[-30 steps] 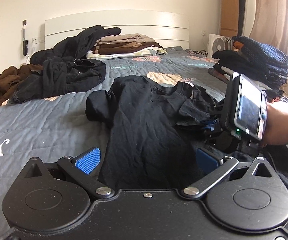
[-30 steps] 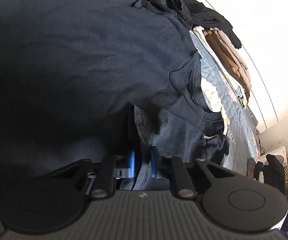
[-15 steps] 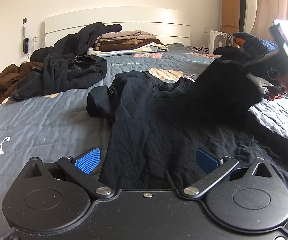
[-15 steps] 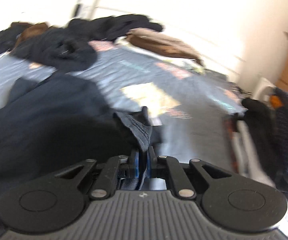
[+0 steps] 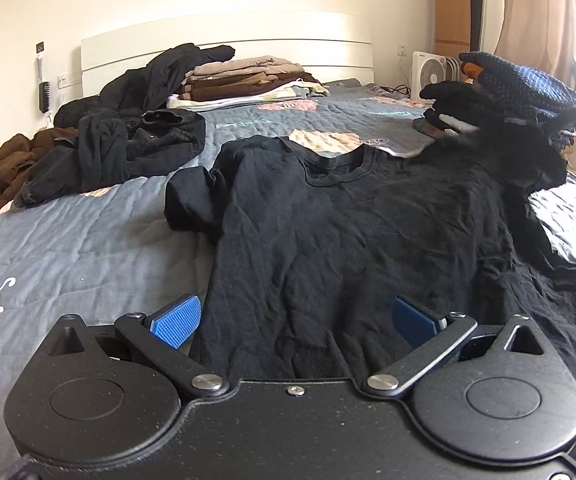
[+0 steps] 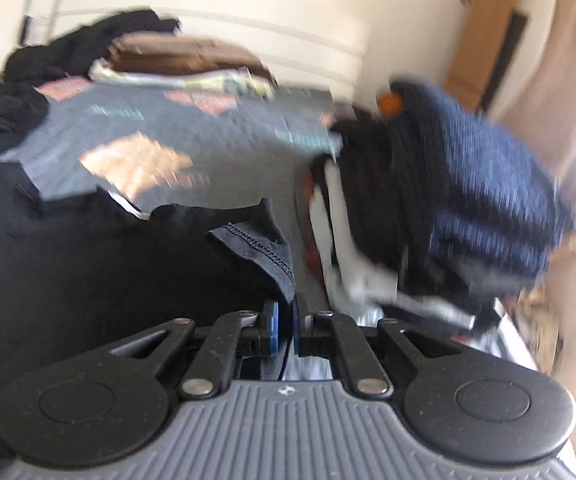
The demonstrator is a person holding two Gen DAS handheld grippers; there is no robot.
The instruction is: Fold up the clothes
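Observation:
A black T-shirt [image 5: 328, 232] lies face up on the grey quilt [image 5: 68, 240], collar toward the headboard. My left gripper [image 5: 294, 320] rests at its bottom hem, open, the blue pads [image 5: 176, 320] wide apart with the shirt's lower edge spread between them. My right gripper [image 6: 284, 318] pinches the stitched hem of the shirt's right sleeve [image 6: 256, 244]; its jaws are opening a little, and the fabric is still between the pads. In the left wrist view that sleeve [image 5: 528, 148] is stretched out and lifted at the far right.
A folded stack of dark blue and black clothes [image 5: 508, 92] [image 6: 468, 184] sits right beside the lifted sleeve. Folded brown and beige clothes [image 5: 244, 80] lie by the headboard. Loose black clothes [image 5: 128, 140] and a brown garment [image 5: 8, 160] are heaped at the left. A fan [image 5: 434, 70] stands beyond the bed.
My right gripper has carried the sleeve from over the shirt's chest out to the right and upward, rolling upright and spreading the shirt's right side. The left gripper has stayed put.

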